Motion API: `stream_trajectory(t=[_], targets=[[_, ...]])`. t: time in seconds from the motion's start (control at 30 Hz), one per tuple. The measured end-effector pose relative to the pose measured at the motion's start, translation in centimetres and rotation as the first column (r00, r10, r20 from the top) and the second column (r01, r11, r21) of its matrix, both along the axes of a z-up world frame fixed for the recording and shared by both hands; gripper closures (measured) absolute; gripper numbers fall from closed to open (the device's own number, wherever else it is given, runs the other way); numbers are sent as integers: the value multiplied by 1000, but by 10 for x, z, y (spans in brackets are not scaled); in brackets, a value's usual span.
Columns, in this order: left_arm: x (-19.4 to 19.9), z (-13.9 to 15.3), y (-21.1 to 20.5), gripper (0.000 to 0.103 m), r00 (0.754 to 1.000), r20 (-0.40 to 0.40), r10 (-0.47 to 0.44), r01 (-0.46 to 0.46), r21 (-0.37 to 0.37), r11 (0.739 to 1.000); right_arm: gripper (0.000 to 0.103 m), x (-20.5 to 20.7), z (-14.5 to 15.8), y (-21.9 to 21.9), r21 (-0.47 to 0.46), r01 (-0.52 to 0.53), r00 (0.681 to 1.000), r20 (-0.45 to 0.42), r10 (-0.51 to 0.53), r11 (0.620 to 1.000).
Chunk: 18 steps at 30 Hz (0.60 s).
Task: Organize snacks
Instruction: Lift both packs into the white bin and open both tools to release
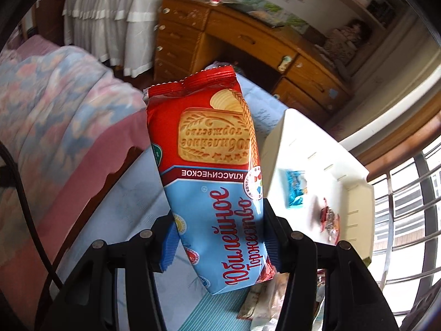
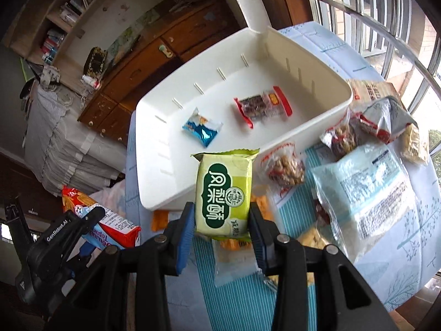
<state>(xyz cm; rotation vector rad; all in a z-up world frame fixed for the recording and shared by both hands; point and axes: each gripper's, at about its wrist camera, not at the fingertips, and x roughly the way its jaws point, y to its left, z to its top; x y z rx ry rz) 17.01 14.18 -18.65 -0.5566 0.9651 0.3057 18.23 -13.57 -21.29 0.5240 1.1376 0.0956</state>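
A: Left gripper point(image 1: 217, 237) is clenching the biscuit pack point(image 1: 209, 165) by its lower end, blue pads pressing both sides. Glossy red-and-blue film, pillow shape, crimped top seal pointing away from the camera.

B: And the right gripper point(image 2: 220, 220)?

A: It is grasping the green pastry packet point(image 2: 224, 193) across its narrow sides. Small, flat, rectangular, matte yellow-green wrapper with a serrated edge. Both packs are hanging clear of the surface point(image 2: 242, 298), in the air.

B: Why is it holding them low like that?

A: My guess: gripping the bottom end is leaving the free end pointing toward the white plastic bin point(image 2: 154, 182), so each can be dropped in. The bin is sitting just ahead of both, smooth-walled, with slits along its sides.

B: What is in it?

A: A blue candy wrapper point(image 2: 202, 129) and a red-ended clear snack pack point(image 2: 261, 106) are lying on its floor, apart from each other. Plenty of room is remaining.

B: What is waiting outside?

A: Loose crinkly bags are lying on the blue striped cloth to the right of the bin: clear nut bags point(image 2: 286, 168), a pale blue pouch point(image 2: 366, 193), a silver bag point(image 2: 386, 121). So sorting looks early.
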Motion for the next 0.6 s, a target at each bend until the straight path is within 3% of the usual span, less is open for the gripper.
stream_trajectory(t=[0.13, 0.3, 0.6], targets=[[14, 8, -12, 52, 996, 57, -67, 67, 6, 998, 65, 17, 8, -11, -16, 49, 996, 70, -47, 999], [26, 19, -32, 52, 980, 130, -151, 142, 78, 987, 65, 31, 12, -19, -60, 73, 985, 161, -62, 996], [51, 12, -70, 52, 946, 138, -293, 278, 115, 954, 64, 55, -2, -24, -140, 62, 973, 228, -29, 988]])
